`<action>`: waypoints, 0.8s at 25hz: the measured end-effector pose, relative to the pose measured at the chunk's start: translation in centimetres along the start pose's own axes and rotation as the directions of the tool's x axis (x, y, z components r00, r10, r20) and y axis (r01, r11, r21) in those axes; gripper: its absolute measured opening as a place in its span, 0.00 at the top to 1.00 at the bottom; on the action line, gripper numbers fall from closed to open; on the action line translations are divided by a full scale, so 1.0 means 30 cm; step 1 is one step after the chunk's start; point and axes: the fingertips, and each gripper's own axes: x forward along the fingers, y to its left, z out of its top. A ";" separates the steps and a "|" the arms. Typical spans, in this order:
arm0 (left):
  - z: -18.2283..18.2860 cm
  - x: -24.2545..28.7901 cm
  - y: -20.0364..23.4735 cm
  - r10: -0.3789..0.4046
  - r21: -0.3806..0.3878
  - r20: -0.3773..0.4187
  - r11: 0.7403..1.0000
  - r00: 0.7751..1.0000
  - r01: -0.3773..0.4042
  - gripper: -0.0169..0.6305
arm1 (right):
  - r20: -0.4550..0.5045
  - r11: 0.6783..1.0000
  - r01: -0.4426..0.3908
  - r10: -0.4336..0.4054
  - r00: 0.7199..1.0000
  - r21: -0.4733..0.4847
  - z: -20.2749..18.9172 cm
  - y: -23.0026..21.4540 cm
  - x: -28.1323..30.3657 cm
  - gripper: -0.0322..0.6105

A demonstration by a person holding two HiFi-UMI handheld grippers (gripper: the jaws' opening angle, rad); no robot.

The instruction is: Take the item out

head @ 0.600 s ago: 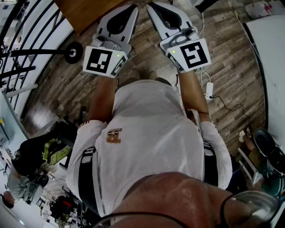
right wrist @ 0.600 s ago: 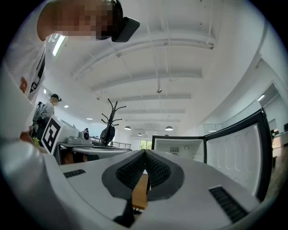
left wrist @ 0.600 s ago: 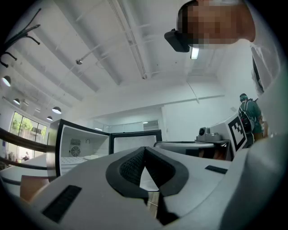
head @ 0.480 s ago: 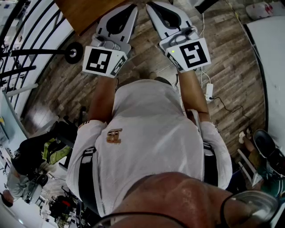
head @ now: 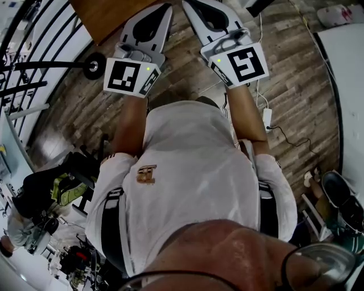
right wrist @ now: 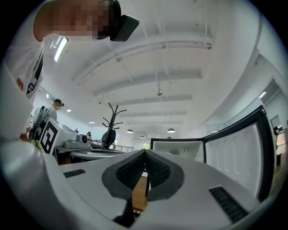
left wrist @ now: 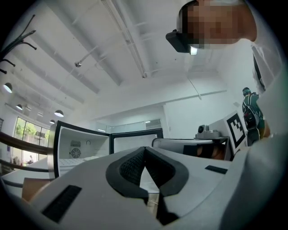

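Note:
I hold both grippers in front of my chest, over the wooden floor. My left gripper (head: pixel 166 7) is shut with nothing between its black pads, as the left gripper view shows (left wrist: pixel 144 149). My right gripper (head: pixel 187 4) is shut and empty as well (right wrist: pixel 145 152). A small white fridge with a black frame (left wrist: pixel 81 150) stands ahead with its door (left wrist: pixel 135 143) swung open. In the right gripper view the same fridge (right wrist: pixel 176 153) and its door (right wrist: pixel 236 152) appear. I cannot make out any item inside it.
A brown wooden table (head: pixel 108 14) lies just beyond the jaws. A power strip (head: pixel 266 116) and cable lie on the floor at right, beside a white table edge (head: pixel 348 74). A person with a backpack (head: pixel 51 193) stands lower left. A coat stand (right wrist: pixel 110 121) is far off.
Both grippers have shifted slightly up and forward in the head view. Their jaws have stayed shut.

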 end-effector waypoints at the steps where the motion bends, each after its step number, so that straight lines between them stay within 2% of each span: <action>1: 0.002 0.005 -0.004 0.004 0.002 0.001 1.000 1.000 -0.004 0.95 | 0.000 1.000 -0.004 0.004 1.000 -0.003 0.003 -0.002 -0.004 0.90; 12: -0.004 0.081 -0.036 0.021 0.011 0.008 1.000 1.000 -0.021 0.95 | -0.001 0.999 -0.025 0.025 1.000 -0.022 0.006 -0.062 -0.028 0.90; 20: -0.043 0.162 0.060 0.021 0.007 0.017 1.000 1.000 -0.021 0.95 | -0.009 0.999 -0.013 0.012 1.000 -0.033 -0.041 -0.149 0.050 0.90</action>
